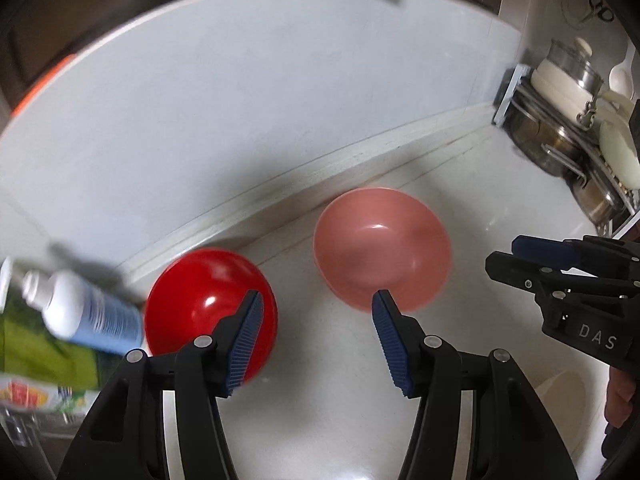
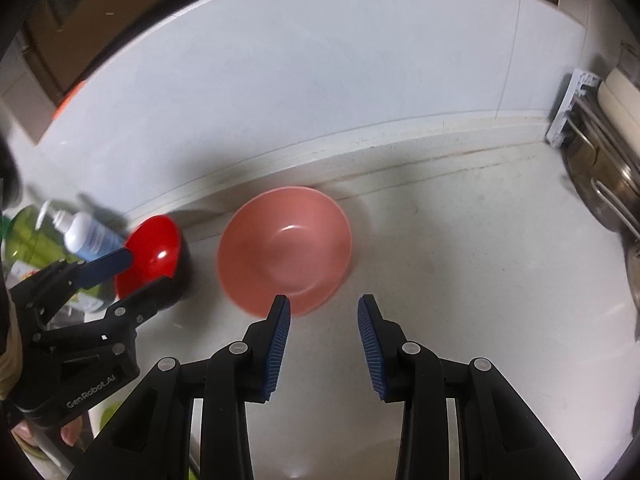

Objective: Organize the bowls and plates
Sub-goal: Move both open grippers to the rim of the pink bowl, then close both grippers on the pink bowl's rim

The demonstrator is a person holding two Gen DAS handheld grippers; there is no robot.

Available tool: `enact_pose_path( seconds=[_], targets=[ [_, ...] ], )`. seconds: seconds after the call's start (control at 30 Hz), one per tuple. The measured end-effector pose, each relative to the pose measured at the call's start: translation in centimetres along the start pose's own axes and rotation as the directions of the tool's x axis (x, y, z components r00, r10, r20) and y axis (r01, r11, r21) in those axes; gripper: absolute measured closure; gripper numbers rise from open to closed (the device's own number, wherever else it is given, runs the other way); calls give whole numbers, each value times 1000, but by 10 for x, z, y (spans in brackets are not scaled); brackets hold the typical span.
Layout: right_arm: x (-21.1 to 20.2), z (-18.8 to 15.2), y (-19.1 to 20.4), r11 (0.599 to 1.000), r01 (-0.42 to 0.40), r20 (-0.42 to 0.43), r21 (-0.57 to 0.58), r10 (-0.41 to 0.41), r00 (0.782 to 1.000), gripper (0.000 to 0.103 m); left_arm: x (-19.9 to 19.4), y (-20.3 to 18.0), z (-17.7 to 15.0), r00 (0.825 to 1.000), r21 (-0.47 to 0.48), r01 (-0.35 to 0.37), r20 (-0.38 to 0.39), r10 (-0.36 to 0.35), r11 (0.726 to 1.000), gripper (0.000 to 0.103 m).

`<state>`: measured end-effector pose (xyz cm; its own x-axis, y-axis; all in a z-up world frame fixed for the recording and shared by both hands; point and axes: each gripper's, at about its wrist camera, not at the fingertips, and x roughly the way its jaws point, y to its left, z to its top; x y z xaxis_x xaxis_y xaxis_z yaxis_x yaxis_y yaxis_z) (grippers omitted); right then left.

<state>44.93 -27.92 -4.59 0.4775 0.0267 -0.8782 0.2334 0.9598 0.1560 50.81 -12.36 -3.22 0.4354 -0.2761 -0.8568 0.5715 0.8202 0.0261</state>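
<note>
A pink bowl point(image 1: 382, 250) point(image 2: 285, 249) sits upright on the white counter near the wall. Left of it stands a red bowl point(image 1: 204, 304) point(image 2: 150, 254). My left gripper point(image 1: 316, 300) hangs open above the counter, its left fingertip over the red bowl and its right fingertip at the pink bowl's near rim; nothing is between its fingers. My right gripper point(image 2: 323, 306) is open too, just short of the pink bowl's near right rim, empty. Each gripper shows in the other's view: the right gripper point(image 1: 504, 256) at the right edge, the left gripper point(image 2: 140, 268) at the left.
A white and blue bottle point(image 1: 86, 312) point(image 2: 90, 236) lies beside the red bowl, with a green bottle point(image 2: 30, 236) behind it. A dish rack point(image 1: 568, 136) point(image 2: 592, 148) with steel pots and white dishes stands at the right. A pale dish point(image 1: 560, 404) sits at the lower right.
</note>
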Motion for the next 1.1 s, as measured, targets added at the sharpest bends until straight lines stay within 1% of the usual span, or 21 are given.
enact_pose_path(
  seconds=[0.23, 0.37, 0.47, 0.53, 0.57, 0.6, 0.63, 0.7, 0.73, 0.8, 0.87, 1.1],
  targets=[
    [34, 15, -8, 997, 8, -60, 70, -4, 998, 66, 44, 3, 26, 998, 44, 21, -57, -18, 999, 50],
    [50, 19, -10, 996, 21, -90, 89, -13, 996, 67, 71, 4, 35, 992, 41, 34, -120, -29, 999, 61],
    [64, 20, -13, 995, 23, -113, 99, -12, 994, 67, 87, 1, 39, 990, 65, 29, -137, -19, 997, 62],
    [73, 20, -15, 994, 29, -129, 109, -15, 991, 71, 97, -1, 40, 988, 66, 28, -156, -18, 997, 66],
    [77, 20, -16, 994, 30, -136, 109, -15, 991, 75, 102, -2, 41, 985, 69, 35, -171, -23, 997, 69],
    [80, 20, -17, 993, 32, -142, 111, -16, 990, 76, 106, -3, 41, 983, 68, 39, -181, -26, 997, 73],
    [82, 20, -18, 993, 34, -146, 115, -17, 989, 77, 109, -3, 41, 982, 66, 41, -186, -28, 997, 75],
    [86, 19, -20, 992, 26, -149, 124, -8, 989, 81, 115, -2, 40, 980, 56, 52, -194, -41, 997, 82],
    [87, 19, -19, 992, 24, -148, 122, -6, 989, 83, 117, -2, 40, 979, 52, 61, -197, -49, 997, 84],
    [89, 19, -18, 992, 26, -143, 120, -9, 990, 90, 120, -2, 37, 976, 39, 84, -205, -74, 996, 89],
    [89, 19, -19, 992, 21, -138, 125, -4, 990, 92, 120, -3, 36, 975, 33, 95, -204, -86, 995, 93],
    [86, 18, -21, 989, 6, -135, 147, 14, 991, 94, 110, -3, 30, 976, -4, 103, -193, -102, 995, 94]
  ],
)
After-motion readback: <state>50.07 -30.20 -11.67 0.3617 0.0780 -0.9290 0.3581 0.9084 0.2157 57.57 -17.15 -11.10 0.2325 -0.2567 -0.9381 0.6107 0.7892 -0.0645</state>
